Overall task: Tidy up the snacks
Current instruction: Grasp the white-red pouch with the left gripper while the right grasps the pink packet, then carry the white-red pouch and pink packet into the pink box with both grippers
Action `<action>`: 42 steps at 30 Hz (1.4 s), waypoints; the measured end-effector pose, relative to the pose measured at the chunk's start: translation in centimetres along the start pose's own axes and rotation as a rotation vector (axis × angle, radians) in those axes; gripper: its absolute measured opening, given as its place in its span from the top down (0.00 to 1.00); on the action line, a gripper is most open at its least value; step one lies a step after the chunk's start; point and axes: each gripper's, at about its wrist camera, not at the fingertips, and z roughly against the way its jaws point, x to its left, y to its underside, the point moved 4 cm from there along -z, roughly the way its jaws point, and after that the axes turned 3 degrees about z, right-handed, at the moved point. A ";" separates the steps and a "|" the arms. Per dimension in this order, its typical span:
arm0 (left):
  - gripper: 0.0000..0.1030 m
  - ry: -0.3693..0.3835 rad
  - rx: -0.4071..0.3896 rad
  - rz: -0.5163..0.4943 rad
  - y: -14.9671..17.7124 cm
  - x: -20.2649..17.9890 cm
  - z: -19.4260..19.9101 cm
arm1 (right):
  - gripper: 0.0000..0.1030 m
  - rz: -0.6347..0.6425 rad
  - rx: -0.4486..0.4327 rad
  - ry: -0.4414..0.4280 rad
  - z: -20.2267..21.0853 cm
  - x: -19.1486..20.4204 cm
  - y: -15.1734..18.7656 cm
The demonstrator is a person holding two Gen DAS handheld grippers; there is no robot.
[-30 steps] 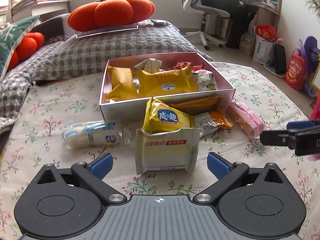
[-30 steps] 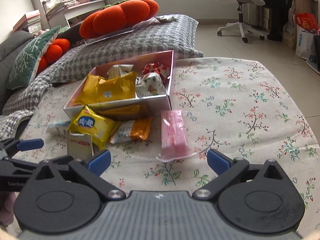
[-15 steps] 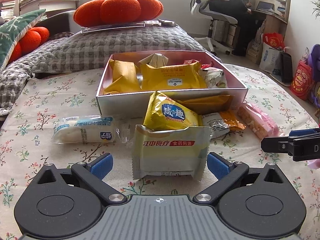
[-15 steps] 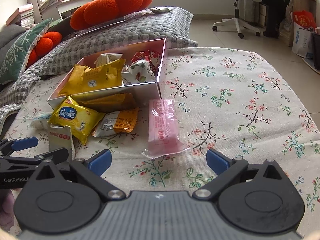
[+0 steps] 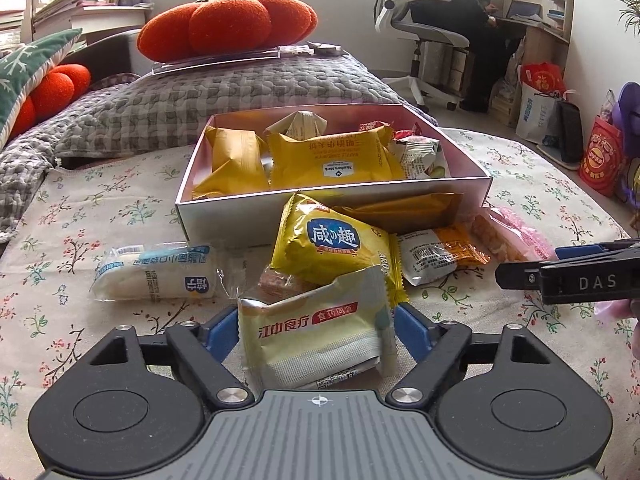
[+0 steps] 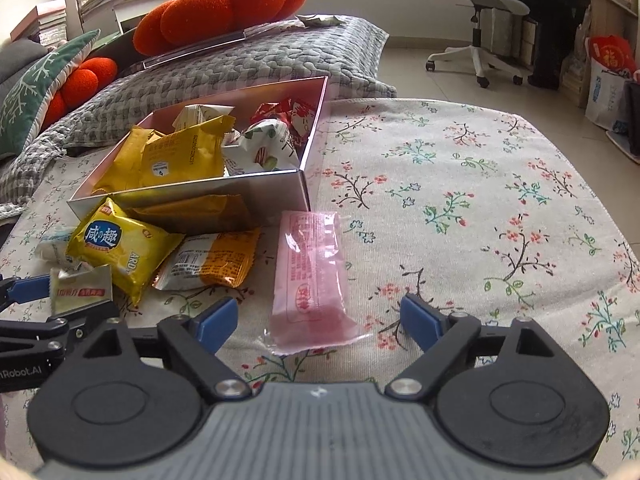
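Two grippers sit low in their frames, both closing. In the left wrist view the left gripper [image 5: 316, 330] has its blue pads right at the side edges of a pale cream packet [image 5: 316, 340] at bottom centre; whether they already press it cannot be told. In the right wrist view the right gripper [image 6: 318, 320] is still wide, its pads clear of the pink packet [image 6: 310, 272] that lies between them on the floral cloth [image 6: 480, 200].

Just beyond the cream packet, at mid frame, a yellow packet with a blue label [image 5: 332, 240] leans over it. Left of that lies a white roll-shaped packet [image 5: 156, 272]. Right of it is an orange-and-white packet [image 5: 436, 252], then the pink one at the right edge.

Behind this loose heap stands an open pale box [image 5: 240, 220], a flat orange-brown packet [image 5: 404, 212] leaning on its front wall. Inside are yellow packets [image 5: 332, 160] and, in the right corner, smaller red and white ones.

Farther up, a grey quilted cushion [image 5: 224, 96] carries an orange pumpkin-shaped pillow [image 5: 228, 24]. In the upper right a person in dark clothes [image 5: 460, 12] sits on an office chair at a desk.
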 end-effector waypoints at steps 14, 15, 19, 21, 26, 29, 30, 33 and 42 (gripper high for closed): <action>0.71 -0.023 -0.008 0.020 -0.5 0.5 1.2 | 0.67 -0.011 -0.023 -0.023 0.0 -0.1 -0.7; 0.72 -0.020 -0.008 0.019 -0.5 0.5 1.3 | 0.69 -0.008 -0.024 -0.024 0.1 -0.1 -0.8; 0.80 -0.001 -0.005 0.034 -0.7 0.7 1.8 | 0.71 -0.004 -0.023 -0.034 0.3 0.1 -0.9; 0.82 0.012 -0.005 0.050 -0.8 0.9 2.1 | 0.71 -0.013 -0.022 -0.042 0.3 0.1 -0.9; 0.89 0.033 -0.015 0.067 -1.0 0.9 3.1 | 0.72 -0.033 -0.027 -0.064 0.8 0.2 -1.1; 0.91 0.045 -0.021 0.066 -1.1 0.8 3.7 | 0.72 -0.036 -0.034 -0.071 1.1 0.4 -1.2; 0.91 0.048 -0.022 0.066 -1.1 0.8 3.8 | 0.72 -0.037 -0.036 -0.073 1.2 0.4 -1.2; 0.92 0.052 -0.023 0.070 -1.2 0.8 4.2 | 0.72 -0.045 -0.039 -0.075 1.5 0.5 -1.3; 0.93 0.060 -0.063 0.090 -2.3 0.9 5.9 | 0.72 -0.081 -0.067 -0.103 2.7 0.2 -2.0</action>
